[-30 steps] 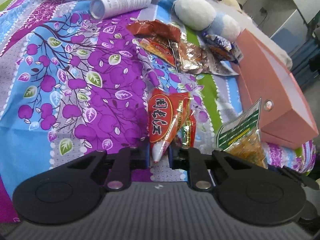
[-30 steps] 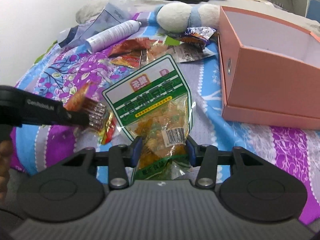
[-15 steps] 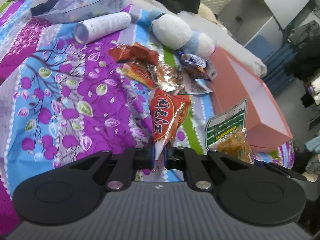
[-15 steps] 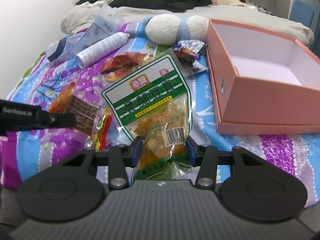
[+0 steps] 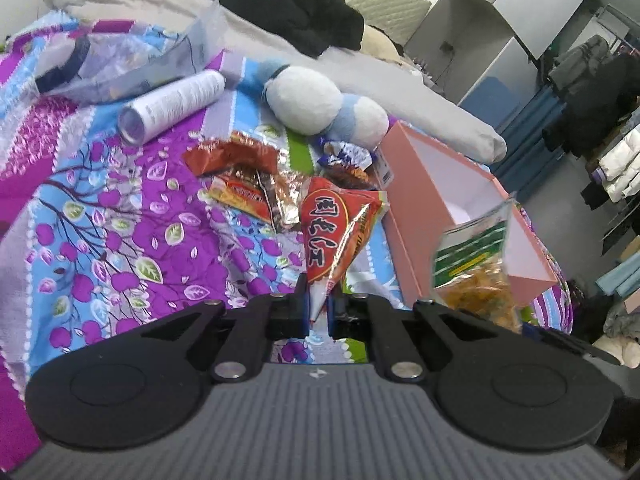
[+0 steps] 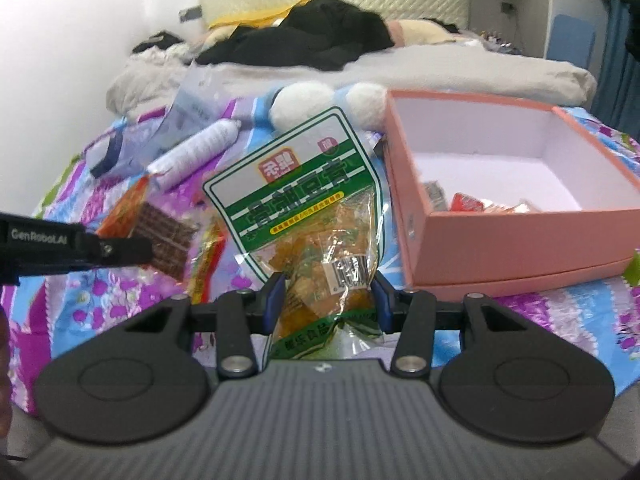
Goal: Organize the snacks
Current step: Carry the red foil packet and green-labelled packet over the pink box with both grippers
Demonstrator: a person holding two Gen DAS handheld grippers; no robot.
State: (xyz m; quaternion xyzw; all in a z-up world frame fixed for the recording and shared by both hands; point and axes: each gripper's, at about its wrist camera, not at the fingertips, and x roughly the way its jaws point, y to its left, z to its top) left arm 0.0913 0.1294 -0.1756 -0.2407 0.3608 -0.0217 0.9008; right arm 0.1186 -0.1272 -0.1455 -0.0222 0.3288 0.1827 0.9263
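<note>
Both my tongs clamped on snack packets above the bed.
Left tongs [image 5: 318,312] pinch red packet [image 5: 334,232], long axis pointing far; right tongs [image 6: 326,300] grip green packet [image 6: 308,216] upright; floral bedspread [image 5: 100,216], pink box [image 6: 516,216] right.

Two snack packets off the bed, open pink cardboard box [image 6: 520,248] beside them.
Red cone-shaped foil packet [image 5: 332,232] upright; green-and-clear plastic bag of yellow snacks [image 6: 316,224] upright.

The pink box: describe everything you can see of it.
The pink box is an open, lidless, rectangular carton that looks like stiff card, salmon pink outside and white inside. It sits flat on the floral bedspread, at the right of the loose snack pile, with a plush toy near its far corner. A small round metal fitting shows on its end wall. A few small snack packets already lie on its floor. Neither gripper touches it.
</note>
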